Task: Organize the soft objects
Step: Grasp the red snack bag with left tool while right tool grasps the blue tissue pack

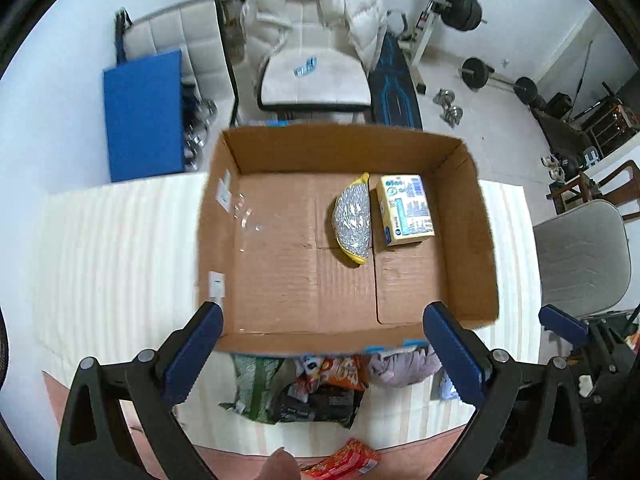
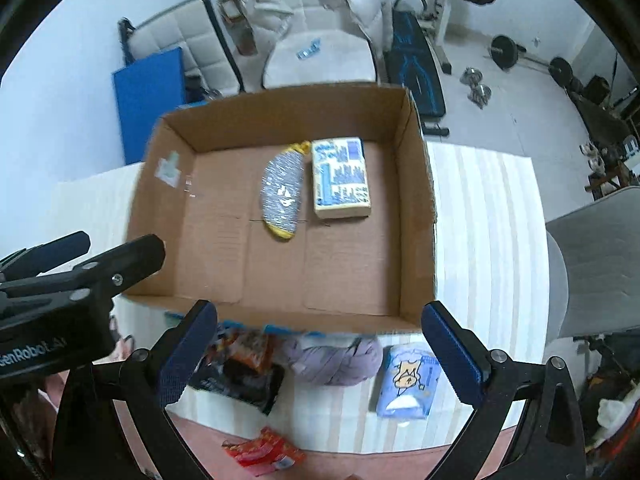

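Note:
An open cardboard box [image 1: 472,216] stands on a pale striped table; it also shows in the right wrist view [image 2: 416,216]. Inside lie a yellow-edged silver scrubber pad [image 1: 353,220] [image 2: 282,192] and a cream-and-blue tissue pack [image 1: 406,209] [image 2: 340,176]. In front of the box lie a green bag [image 1: 254,384], orange and black snack packets [image 1: 324,388] [image 2: 244,368], a lilac cloth [image 1: 400,364] [image 2: 336,360] and a blue tissue packet [image 2: 408,380]. My left gripper [image 1: 324,356] is open and empty above the near box edge. My right gripper [image 2: 320,352] is open and empty above the cloth.
A red packet [image 1: 346,462] [image 2: 264,450] lies at the table's near edge. A white chair with a puffy jacket [image 1: 316,40], a blue mat [image 1: 144,116], a weight bench and barbells stand beyond the table. A grey chair [image 1: 584,256] stands at the right.

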The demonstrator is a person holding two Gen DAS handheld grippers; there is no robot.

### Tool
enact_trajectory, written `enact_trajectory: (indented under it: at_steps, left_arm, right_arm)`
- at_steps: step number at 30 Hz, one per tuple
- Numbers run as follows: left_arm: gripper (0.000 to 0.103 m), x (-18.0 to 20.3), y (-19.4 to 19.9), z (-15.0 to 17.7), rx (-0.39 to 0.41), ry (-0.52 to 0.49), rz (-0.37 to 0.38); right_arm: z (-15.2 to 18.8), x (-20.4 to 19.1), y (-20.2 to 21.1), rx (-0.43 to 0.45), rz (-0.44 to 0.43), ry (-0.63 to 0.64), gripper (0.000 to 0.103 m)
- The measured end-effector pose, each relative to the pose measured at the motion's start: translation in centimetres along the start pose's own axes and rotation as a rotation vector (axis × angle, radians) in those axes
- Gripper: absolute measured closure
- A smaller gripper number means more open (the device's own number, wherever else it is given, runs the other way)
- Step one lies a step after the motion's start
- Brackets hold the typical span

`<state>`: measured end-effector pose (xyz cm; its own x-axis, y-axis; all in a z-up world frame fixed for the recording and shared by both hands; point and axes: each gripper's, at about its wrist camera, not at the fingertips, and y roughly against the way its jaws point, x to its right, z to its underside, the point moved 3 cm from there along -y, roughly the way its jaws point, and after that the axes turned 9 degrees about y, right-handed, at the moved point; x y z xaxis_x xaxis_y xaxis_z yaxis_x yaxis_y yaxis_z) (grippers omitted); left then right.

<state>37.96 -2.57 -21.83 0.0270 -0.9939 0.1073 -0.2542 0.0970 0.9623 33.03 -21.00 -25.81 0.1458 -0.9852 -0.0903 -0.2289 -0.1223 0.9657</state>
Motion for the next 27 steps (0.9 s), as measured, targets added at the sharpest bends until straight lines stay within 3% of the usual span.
enact_trajectory:
  at_steps: [4,7,14,20,24,26,27]
  left_arm:
    - [0.0,0.0,2.8,3.8,0.05,-0.083,-0.049]
    - [0.0,0.0,1.2,8.7,0.02,-0.188,-0.125]
    - [0.001,-0.2,-9.9,22.3,-0.332,-0.353,-0.128]
    - [0.001,0.4,-16.2,29.1,-0.502,-0.451,-0.174]
    - [0.001,0.9,-17.6,30.2,-0.534,-0.465,-0.187]
    - [0.009,1.1,-18.1,30.2,-0.537,-0.449,-0.184]
    - [0.021,1.1,-18.2,30.1,-0.543,-0.434,-0.182]
  right_arm:
    - [3.5,0.6,2.4,0.013,-0.007,0.013,0.0]
    - [7.8,2.2,1.6,-0.039,0.002,-0.005,0.0]
    - [15.9,7.5,-5.7,-0.235,0.0,-0.104,0.0]
    - [16.3,10.3,-11.1,-0.243,-0.011,-0.173,0.0]
    - [15.0,10.7,-13.9,-0.254,-0.021,-0.207,0.0]
    - [14.6,10.6,-15.7,-0.288,-0.027,-0.219,0.002]
    - [14.5,10.5,-16.5,-0.309,-0.028,-0.218,0.005]
